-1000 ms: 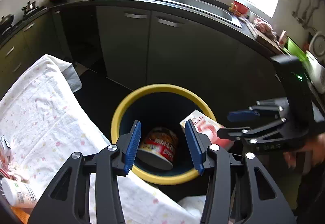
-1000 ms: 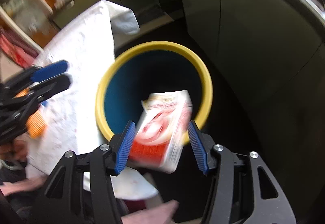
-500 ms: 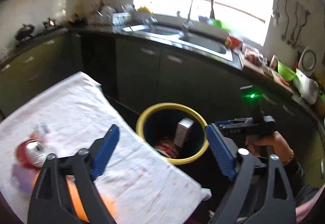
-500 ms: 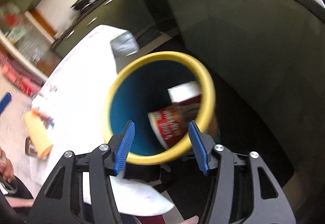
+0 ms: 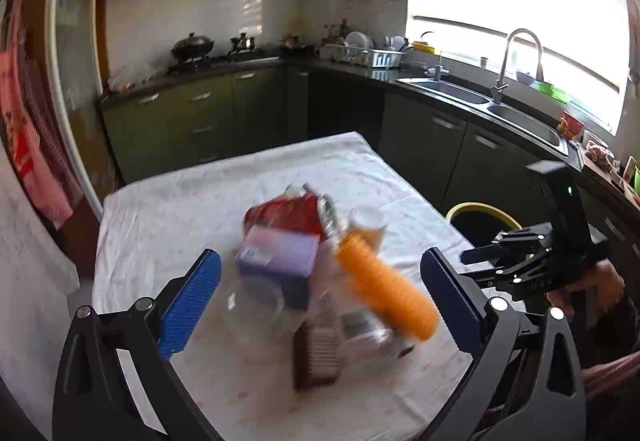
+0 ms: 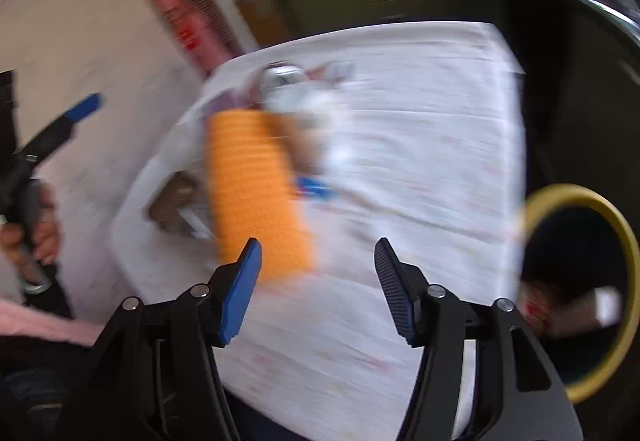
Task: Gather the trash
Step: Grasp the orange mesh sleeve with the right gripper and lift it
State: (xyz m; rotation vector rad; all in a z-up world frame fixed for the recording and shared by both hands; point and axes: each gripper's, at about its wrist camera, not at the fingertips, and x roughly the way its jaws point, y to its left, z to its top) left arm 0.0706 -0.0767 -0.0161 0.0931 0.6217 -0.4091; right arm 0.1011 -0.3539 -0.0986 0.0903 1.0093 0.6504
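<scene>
I have both grippers empty and facing the heap of trash on the tabletop (image 5: 168,209), so the step in hand looks like choosing the next piece. My left gripper (image 5: 320,293) has its jaws spread wide around the heap; the right gripper (image 6: 318,281) also has its jaws spread, with the orange ribbed roll (image 6: 256,193) just ahead of its left finger. That roll lies on top, beside the purple box (image 5: 276,261) and red packet (image 5: 288,213), so I judge it the easiest pick. I would grip it across its width, mid-length. The yellow-rimmed bin (image 6: 624,241) stands off the tabletop's edge to my right, already holding some trash.
</scene>
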